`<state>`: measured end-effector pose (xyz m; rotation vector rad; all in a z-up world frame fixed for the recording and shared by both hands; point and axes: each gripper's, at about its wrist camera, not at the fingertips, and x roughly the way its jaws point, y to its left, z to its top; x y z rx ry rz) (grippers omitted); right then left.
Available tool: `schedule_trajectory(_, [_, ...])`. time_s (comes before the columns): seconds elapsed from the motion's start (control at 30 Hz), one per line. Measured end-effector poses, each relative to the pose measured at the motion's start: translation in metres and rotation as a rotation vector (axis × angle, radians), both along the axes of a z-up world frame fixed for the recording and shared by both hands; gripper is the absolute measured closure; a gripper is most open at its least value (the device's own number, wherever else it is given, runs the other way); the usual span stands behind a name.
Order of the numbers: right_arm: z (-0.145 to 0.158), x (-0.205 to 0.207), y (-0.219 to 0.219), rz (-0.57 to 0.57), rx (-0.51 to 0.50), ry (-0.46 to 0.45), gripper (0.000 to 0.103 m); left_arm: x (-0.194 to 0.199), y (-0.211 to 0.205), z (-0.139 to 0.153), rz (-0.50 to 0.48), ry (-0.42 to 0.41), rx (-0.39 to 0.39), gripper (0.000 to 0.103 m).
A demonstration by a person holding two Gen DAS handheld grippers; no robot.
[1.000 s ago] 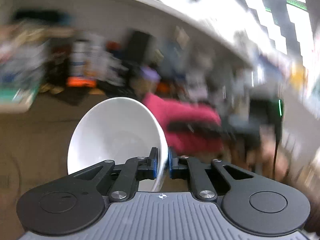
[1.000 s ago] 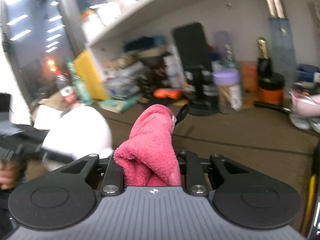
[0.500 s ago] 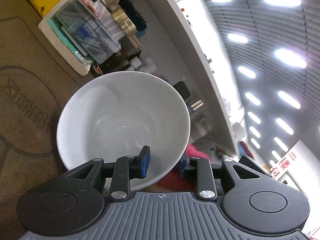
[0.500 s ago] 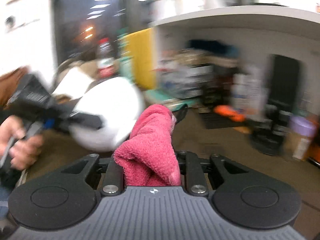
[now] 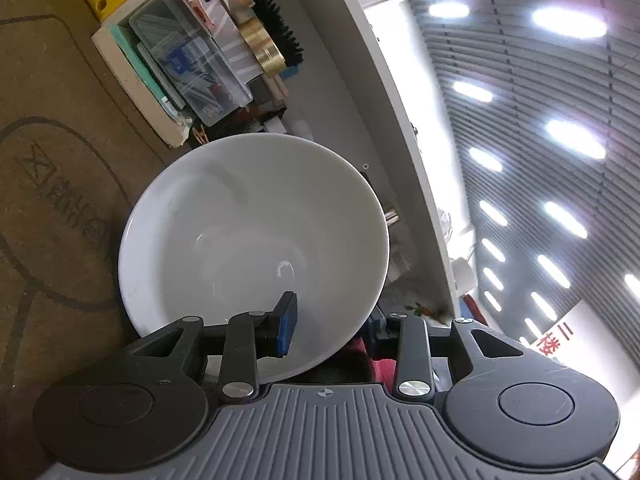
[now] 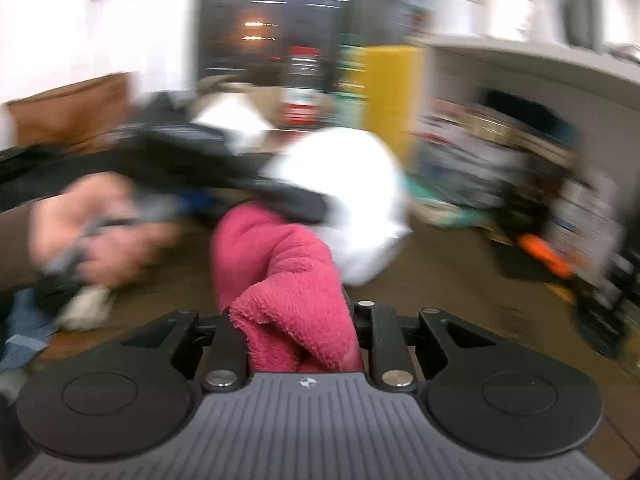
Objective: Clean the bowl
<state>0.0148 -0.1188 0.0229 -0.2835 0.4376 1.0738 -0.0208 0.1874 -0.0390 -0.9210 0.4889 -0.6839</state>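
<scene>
We have the round white ceramic bowl [image 5: 256, 240] tipped up on its side over the brown cardboard-covered table [image 5: 44, 128], its hollow facing the left wrist camera. The left gripper [image 5: 332, 324] straddles the near rim: one blue pad [image 5: 289, 324] sits inside the bowl clear of the wall, the other finger lies outside behind the rim. Its jaws are opening, so the rim stands between them but is no longer pinched, probably to reset the hold. In the blurred right wrist view, the right gripper [image 6: 298, 332] is clamped on a fluffy pink cloth [image 6: 280, 276], which sticks up ahead of it, just beside the bowl [image 6: 352, 200], ready for wiping.
</scene>
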Motion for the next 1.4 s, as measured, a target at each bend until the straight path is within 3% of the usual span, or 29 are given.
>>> schedule_trajectory(0.07, [-0.001, 0.027, -0.011, -0.127, 0.038, 0.017, 0.081, -0.001, 0.001, 0.000, -0.011, -0.002, 0.005, 0.065])
schedule_trajectory(0.17, [-0.005, 0.056, -0.020, -0.177, 0.090, 0.087, 0.081, -0.003, 0.004, -0.002, -0.017, -0.001, -0.004, 0.065])
schedule_trajectory(0.3, [-0.010, 0.076, -0.018, -0.126, 0.141, 0.194, 0.081, -0.006, 0.015, -0.009, -0.004, 0.011, -0.076, 0.059])
schedule_trajectory(0.4, [-0.012, 0.077, -0.005, -0.063, 0.150, 0.252, 0.081, -0.011, 0.020, -0.014, 0.003, 0.021, -0.086, 0.053])
schedule_trajectory(0.47, [-0.008, 0.067, 0.004, -0.014, 0.124, 0.225, 0.081, -0.014, 0.019, -0.013, -0.002, 0.020, -0.068, 0.053])
schedule_trajectory(0.63, [0.003, 0.007, 0.013, 0.207, -0.019, 0.029, 0.081, -0.012, 0.023, -0.016, -0.017, 0.018, -0.092, 0.053])
schedule_trajectory(0.8, [0.015, -0.026, 0.008, 0.385, -0.088, -0.091, 0.081, -0.014, 0.027, -0.018, -0.018, 0.013, -0.106, 0.051])
schedule_trajectory(0.93, [0.022, -0.017, 0.009, 0.352, -0.139, -0.173, 0.081, -0.014, 0.025, -0.019, -0.020, 0.019, -0.097, 0.050])
schedule_trajectory(1.07, [0.017, 0.002, 0.037, 0.321, -0.197, -0.245, 0.081, -0.013, 0.022, -0.017, -0.015, 0.023, -0.074, 0.048])
schedule_trajectory(1.17, [0.010, 0.017, 0.056, 0.236, -0.223, -0.269, 0.081, -0.013, 0.022, -0.015, -0.017, 0.027, -0.051, 0.047])
schedule_trajectory(1.3, [0.018, 0.042, 0.047, 0.108, -0.090, -0.177, 0.081, -0.011, 0.018, -0.008, -0.037, 0.027, 0.030, 0.046])
schedule_trajectory(1.4, [0.030, 0.045, 0.026, 0.139, 0.006, -0.105, 0.081, -0.009, 0.015, -0.002, -0.058, 0.035, 0.089, 0.046])
